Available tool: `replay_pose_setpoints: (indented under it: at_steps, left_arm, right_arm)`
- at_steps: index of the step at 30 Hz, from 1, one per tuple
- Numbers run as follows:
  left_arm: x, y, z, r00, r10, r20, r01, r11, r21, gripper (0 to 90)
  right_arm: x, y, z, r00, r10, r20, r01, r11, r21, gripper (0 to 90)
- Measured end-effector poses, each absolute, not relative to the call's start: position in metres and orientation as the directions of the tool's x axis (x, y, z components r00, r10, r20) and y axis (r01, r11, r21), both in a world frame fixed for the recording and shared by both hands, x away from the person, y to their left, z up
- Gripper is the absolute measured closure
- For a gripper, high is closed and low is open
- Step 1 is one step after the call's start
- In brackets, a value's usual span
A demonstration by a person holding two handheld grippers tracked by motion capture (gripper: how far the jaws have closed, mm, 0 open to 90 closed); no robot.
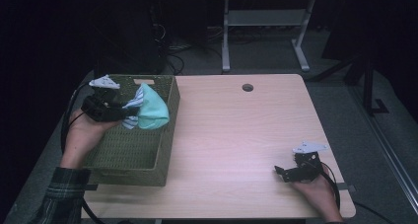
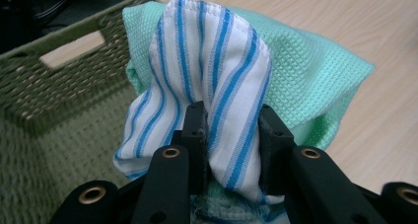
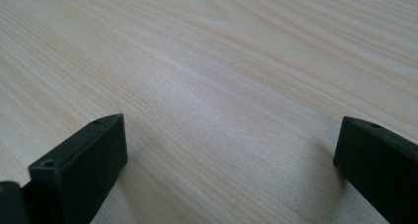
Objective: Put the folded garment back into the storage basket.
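High view: the left gripper (image 1: 129,111) hangs over the basket (image 1: 162,150) at about 9 o'clock on the table (image 1: 236,135), pinching a bundle of 2 cloths, 1 striped blue and white (image 1: 132,104) and 1 mint green (image 1: 153,110). The bundle sits above the basket's far right part, just inside the rim, clear of the woven floor as far as I can tell.

Left gripper view: the jaws are clamped on a fold of the striped cloth (image 2: 207,76), with the green cloth (image 2: 315,71) bunched behind it and a green edge tucked under the jaws.

This load looks light, soft and floppy, nothing fragile about it. I judge it will sag and may slide apart, because the green cloth seems caught only by a corner. The best hold is a thick gathered fold through both layers, near the middle of the bundle.

Down at 5 o'clock the right gripper (image 1: 282,173) rests low by the near edge, jaws spread wide with nothing but bare wood between them.

The table is pale wood grain, smooth, with a round cable hole (image 1: 247,88) at 12 o'clock. Beyond it the room is dim: grey floor, white desk legs (image 1: 226,36), tangled cables (image 1: 172,51).
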State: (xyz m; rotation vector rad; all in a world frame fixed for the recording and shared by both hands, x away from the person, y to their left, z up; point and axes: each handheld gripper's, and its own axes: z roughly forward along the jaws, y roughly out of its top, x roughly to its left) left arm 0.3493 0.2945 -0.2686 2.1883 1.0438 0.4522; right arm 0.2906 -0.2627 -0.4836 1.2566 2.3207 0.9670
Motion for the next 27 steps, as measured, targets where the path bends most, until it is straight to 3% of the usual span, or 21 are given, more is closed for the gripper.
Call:
replay_pose_setpoints:
  at_steps: [12, 27]
  left_arm:
    - [0.352, 0.309, -0.298, 0.524, 0.852, -0.009, 0.636, -0.385, 0.669, 70.1]
    - [0.365, 0.319, -0.342, 0.479, 0.878, -0.006, 0.683, -0.369, 0.63, 70.1]
  right_arm:
    - [0.291, -0.263, -0.484, -0.558, 0.829, 0.031, 0.605, 0.382, 0.698, 0.0]
    - [0.291, -0.263, -0.484, -0.557, 0.83, 0.031, 0.606, 0.381, 0.698, 0.0]
